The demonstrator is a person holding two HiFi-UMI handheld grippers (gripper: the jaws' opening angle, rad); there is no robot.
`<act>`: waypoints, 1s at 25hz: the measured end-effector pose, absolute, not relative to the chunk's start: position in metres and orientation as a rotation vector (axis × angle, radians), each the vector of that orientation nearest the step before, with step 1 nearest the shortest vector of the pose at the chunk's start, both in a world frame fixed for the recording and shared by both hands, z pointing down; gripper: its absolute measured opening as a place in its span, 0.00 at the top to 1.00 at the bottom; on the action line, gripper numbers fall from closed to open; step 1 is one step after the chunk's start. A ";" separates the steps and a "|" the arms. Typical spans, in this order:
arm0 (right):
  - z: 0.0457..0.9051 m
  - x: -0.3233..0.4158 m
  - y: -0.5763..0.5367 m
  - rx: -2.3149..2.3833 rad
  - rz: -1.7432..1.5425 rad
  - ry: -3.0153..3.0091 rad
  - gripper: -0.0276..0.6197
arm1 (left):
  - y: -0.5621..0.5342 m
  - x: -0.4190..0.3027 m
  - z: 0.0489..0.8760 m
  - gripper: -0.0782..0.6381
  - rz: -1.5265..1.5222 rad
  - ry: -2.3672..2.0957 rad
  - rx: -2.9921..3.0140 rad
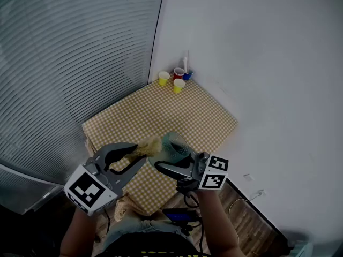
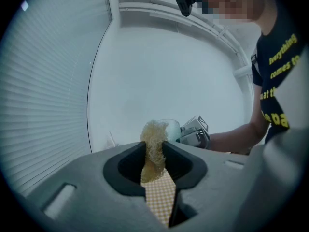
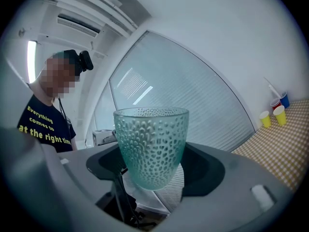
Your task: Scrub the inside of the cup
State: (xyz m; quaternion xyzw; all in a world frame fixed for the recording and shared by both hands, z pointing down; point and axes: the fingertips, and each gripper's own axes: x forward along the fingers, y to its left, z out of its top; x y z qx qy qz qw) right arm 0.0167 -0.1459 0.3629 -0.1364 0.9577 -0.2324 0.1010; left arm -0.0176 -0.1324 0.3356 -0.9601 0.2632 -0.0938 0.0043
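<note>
Cup [image 3: 150,146] dimples only in right gripper view; scrubber [image 2: 153,145] fibres only in left.

Over the near edge of the desk [image 1: 209,116], the left gripper [image 1: 140,153] holds a scrubber [image 1: 150,144] between its jaws, just left of the cup [image 1: 177,145] clamped in the right gripper [image 1: 172,164]. Four small cups [image 1: 178,85] stand clustered at the desk's far corner, against the wall, well apart from both grippers
</note>
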 end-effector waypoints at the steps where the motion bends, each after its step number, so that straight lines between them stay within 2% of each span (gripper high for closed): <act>1: 0.363 0.017 -0.146 -0.406 -0.683 2.827 0.40 | -0.131 -0.019 0.339 0.74 -0.298 0.830 -3.014; 6: 0.361 0.015 -0.146 -0.410 -0.675 2.819 0.40 | -0.129 -0.026 0.345 0.74 -0.295 0.868 -3.048; 17: 0.364 0.005 -0.138 -0.404 -0.650 2.873 0.40 | -0.118 -0.007 0.300 0.74 -0.147 0.747 -3.030; 25: 0.350 0.019 -0.144 -0.428 -0.638 2.814 0.40 | -0.111 -0.008 0.317 0.74 -0.186 0.758 -3.058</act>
